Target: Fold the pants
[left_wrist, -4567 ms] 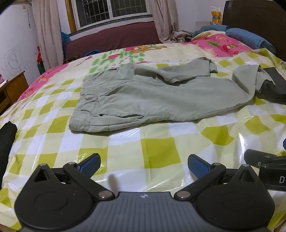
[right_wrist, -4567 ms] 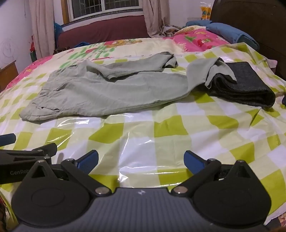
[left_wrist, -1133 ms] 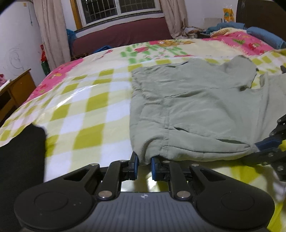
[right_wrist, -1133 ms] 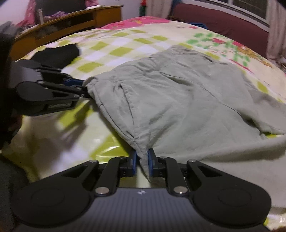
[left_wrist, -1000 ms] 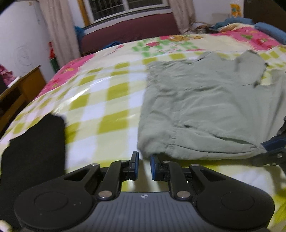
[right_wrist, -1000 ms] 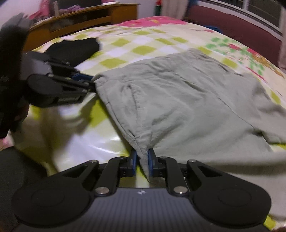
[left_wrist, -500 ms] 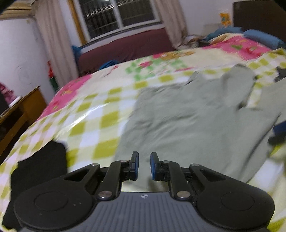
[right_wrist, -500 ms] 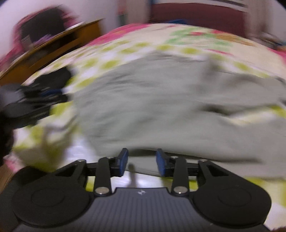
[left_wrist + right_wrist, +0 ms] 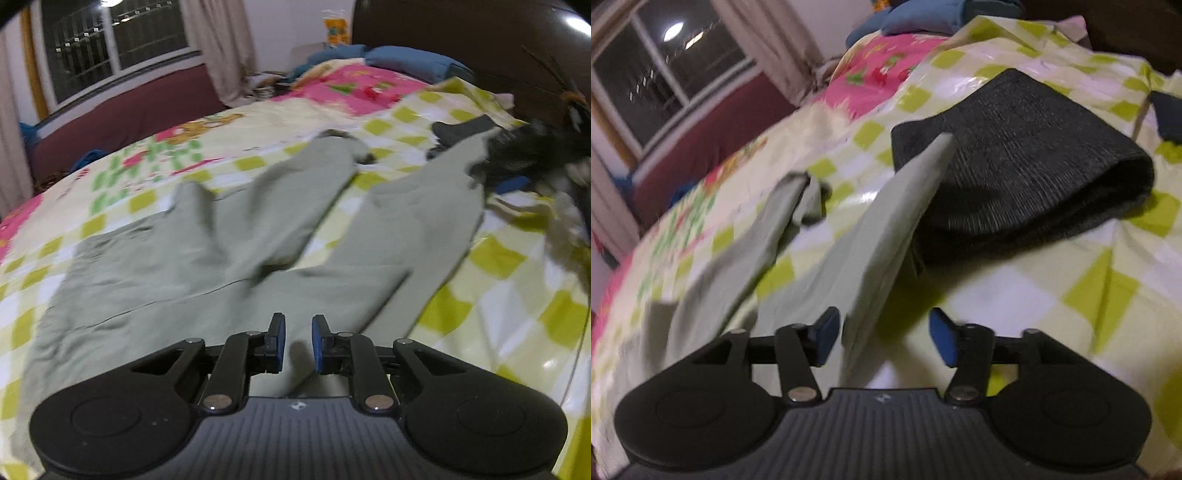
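Left wrist cam is sitting low over the bed (image 9: 498, 258), looking along its fingers across the pants (image 9: 192, 280) toward the window (image 9: 114, 48) and headboard. Right wrist cam is hanging close over one pant leg, rolled sideways, facing the folded dark cloth (image 9: 1027, 158). Both are sharing the pant legs, checked bed cover, window and dark cloth.

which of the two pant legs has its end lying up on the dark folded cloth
The nearer leg of the grey-green pants, running up from between the right gripper's fingers: its cuff rests on the dark grey folded cloth. The farther leg ends crumpled on the checked bedcover.
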Demonstrator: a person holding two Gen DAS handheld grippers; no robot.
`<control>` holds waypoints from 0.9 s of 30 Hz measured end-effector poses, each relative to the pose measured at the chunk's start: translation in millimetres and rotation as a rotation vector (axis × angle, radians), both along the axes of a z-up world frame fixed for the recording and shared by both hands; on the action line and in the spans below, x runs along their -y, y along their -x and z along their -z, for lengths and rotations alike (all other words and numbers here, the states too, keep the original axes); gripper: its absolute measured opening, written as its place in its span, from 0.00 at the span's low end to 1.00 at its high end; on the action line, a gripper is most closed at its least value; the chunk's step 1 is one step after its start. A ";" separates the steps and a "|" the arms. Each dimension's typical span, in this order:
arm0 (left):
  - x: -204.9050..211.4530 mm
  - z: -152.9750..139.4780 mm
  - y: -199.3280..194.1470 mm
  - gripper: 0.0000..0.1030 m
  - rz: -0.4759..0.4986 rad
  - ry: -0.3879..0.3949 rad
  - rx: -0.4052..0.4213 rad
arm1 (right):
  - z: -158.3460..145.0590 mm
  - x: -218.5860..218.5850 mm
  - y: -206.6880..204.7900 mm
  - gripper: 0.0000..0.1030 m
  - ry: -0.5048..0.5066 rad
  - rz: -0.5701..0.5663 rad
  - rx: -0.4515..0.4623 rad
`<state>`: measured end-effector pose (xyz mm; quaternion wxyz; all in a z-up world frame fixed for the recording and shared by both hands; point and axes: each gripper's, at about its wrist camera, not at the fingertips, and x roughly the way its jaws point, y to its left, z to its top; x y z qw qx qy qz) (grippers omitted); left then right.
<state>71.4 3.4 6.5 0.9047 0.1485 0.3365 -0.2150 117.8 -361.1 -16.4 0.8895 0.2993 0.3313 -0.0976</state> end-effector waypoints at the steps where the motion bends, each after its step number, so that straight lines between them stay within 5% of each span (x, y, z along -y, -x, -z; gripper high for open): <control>1: 5.6 0.6 -2.1 0.30 0.008 -0.003 -0.005 | 2.1 6.4 -5.7 0.59 -0.040 0.010 0.019; 3: 17.5 0.0 -3.3 0.30 0.028 -0.009 -0.010 | 5.9 20.8 -13.3 0.59 -0.089 0.052 0.046; 4: 21.7 -0.4 -2.5 0.30 0.035 -0.013 -0.009 | 6.1 27.5 -19.3 0.50 -0.097 0.066 0.053; 5: 26.5 -1.3 -2.9 0.30 0.041 -0.018 -0.006 | 5.1 29.4 -26.7 0.39 -0.094 0.074 0.041; 6: 29.3 -2.4 -1.9 0.30 0.044 -0.019 -0.004 | 2.0 28.3 -26.4 0.11 -0.093 0.084 0.027; 7: 31.5 -4.0 -1.6 0.30 0.046 -0.016 -0.001 | -3.6 30.6 -24.5 0.04 -0.099 0.088 0.037; 15: 46.1 -9.5 4.5 0.31 0.075 0.033 0.011 | -100.2 32.2 60.2 0.03 0.119 0.041 0.383; 17: 49.3 -3.8 7.1 0.35 0.080 0.043 -0.003 | -93.8 41.9 75.5 0.05 0.151 0.076 0.340; 22: 47.1 8.3 13.7 0.35 0.074 0.039 -0.024 | -35.0 70.7 88.8 0.08 0.253 0.233 -0.036; 27: 19.9 2.0 14.8 0.39 0.036 0.037 0.010 | -43.7 66.4 108.6 0.08 0.295 0.269 -0.055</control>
